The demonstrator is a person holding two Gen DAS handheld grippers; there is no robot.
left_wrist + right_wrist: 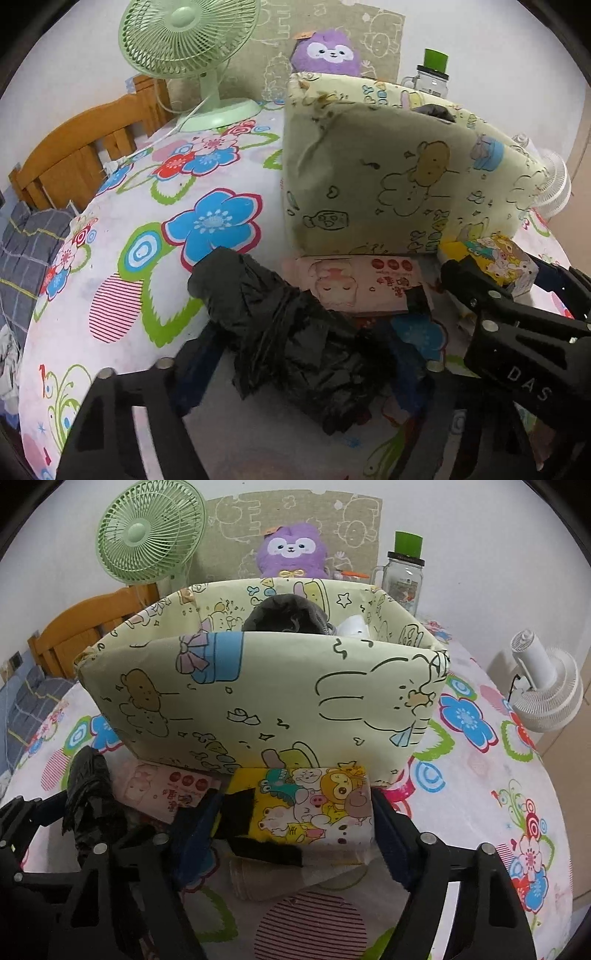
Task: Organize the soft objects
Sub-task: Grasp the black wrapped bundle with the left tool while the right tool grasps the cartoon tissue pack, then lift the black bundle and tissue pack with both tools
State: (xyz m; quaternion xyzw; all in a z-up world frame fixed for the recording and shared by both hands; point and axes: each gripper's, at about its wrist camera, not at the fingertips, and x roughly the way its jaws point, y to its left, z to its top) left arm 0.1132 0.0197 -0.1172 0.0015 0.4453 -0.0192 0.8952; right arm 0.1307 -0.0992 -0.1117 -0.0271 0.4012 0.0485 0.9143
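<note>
Left gripper [295,354]: its fingers are standing either side of a crumpled black plastic bag [295,332]; whether the pads are pressing on it cannot be told, as the bag is hiding them.
Right gripper [295,830]: its blue-padded fingers are standing against the two sides of a yellow cartoon tissue pack [317,805]; the pads are looking to be touching the pack, pinching it.
Black plastic bag: lying on the flowered tablecloth [147,236], just in front of the box; one end is sticking out to the left.
Tissue pack: lying on the tablecloth, touching the front wall of the box.
Pink tissue pack [173,786]: lying flat between the black bag and the yellow pack, against the foot of the box.
Box [258,686]: pale green fabric with cartoon drawings; standing in the middle of the table; something dark grey [284,616] is lying inside.
Behind the box: a purple plush toy [291,550], a green fan [147,531] and a glass jar with a green lid [404,572] are standing by the wall.
Right edge: a white fan [546,686] is sitting on the table.
</note>
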